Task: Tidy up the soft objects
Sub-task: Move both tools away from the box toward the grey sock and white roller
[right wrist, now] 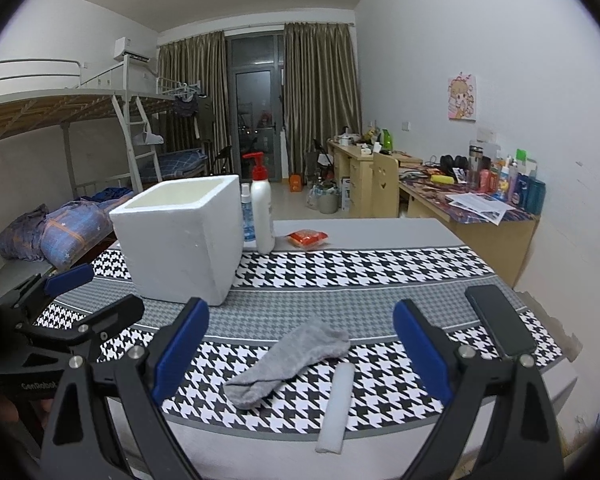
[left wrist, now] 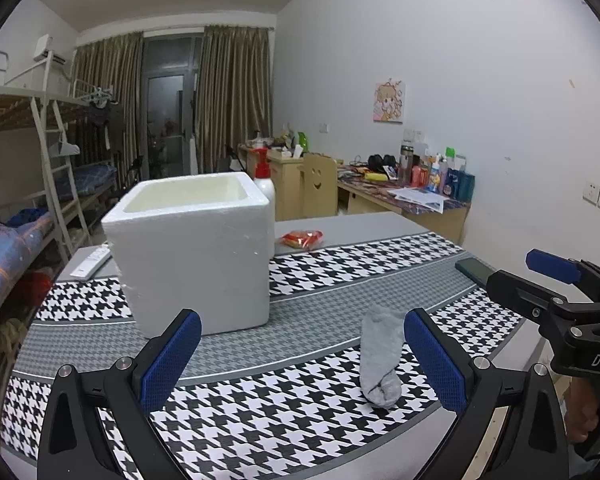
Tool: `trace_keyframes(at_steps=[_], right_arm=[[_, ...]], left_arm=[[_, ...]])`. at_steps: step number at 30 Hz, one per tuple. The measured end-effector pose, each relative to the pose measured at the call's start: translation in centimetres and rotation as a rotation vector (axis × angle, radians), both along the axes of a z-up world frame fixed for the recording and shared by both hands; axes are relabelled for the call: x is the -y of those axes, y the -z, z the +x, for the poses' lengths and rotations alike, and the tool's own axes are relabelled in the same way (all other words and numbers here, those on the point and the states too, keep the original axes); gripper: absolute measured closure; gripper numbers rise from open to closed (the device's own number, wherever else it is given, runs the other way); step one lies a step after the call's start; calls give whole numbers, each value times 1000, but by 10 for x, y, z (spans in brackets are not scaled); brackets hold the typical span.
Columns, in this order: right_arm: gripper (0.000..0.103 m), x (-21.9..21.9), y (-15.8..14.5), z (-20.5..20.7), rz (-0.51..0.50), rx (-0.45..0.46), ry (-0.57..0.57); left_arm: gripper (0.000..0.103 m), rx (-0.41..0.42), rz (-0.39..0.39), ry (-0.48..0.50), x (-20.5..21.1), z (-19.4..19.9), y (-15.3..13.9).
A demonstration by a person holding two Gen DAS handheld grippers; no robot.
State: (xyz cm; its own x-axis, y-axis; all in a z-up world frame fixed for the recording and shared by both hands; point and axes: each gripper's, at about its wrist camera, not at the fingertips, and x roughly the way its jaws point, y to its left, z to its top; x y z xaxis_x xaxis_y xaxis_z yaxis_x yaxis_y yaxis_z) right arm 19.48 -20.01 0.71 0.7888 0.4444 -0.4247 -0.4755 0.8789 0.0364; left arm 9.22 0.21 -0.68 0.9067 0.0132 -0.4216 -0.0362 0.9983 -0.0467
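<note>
White foam box (left wrist: 192,256) on the table (right wrist: 380,228), square, thick walls, rough crumbly surface, open at the top; inside wall pale cream, content not visible from either view. Just behind the box, a white pump bottle (right wrist: 262,216) with red head, upright, and beside it a smaller clear spray bottle (right wrist: 247,216) with blue label. A little right of them, flat on the bare grey part of the table, a red shiny packet (right wrist: 308,238).

Houndstooth cloth (right wrist: 340,268), black and white with grey woven bands, over the near part of the table. On the cloth, near the front edge, a grey sock (right wrist: 288,360), soft knit, limp and a bit crumpled, toe end toward the camera in the right wrist view. Just beside the sock, on its right and apart from it, a white foam strip (right wrist: 336,408), long and straight, rounded edges. Further right, a dark phone (right wrist: 500,320), flat, smooth, screen up.

Left gripper (left wrist: 304,364) above the cloth, blue ribbed pads (left wrist: 172,360) spread wide, nothing between them; sock (left wrist: 380,360) just inside the right pad, not touched. Right gripper (right wrist: 300,360) also spread wide and empty, sock and foam strip lying between the two fingers below, well apart from both pads
</note>
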Motion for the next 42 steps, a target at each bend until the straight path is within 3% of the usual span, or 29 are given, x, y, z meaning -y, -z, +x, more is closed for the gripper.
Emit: trace_keyframes(at_steps=[17,42], right_arm=[[7,14,16,8,-12,-40,45],[7,38,55,29,-40,-141,106]], left_arm=[[1,-55,-5,52,9,17,15],[1,-198,-5,123,34,56,52]])
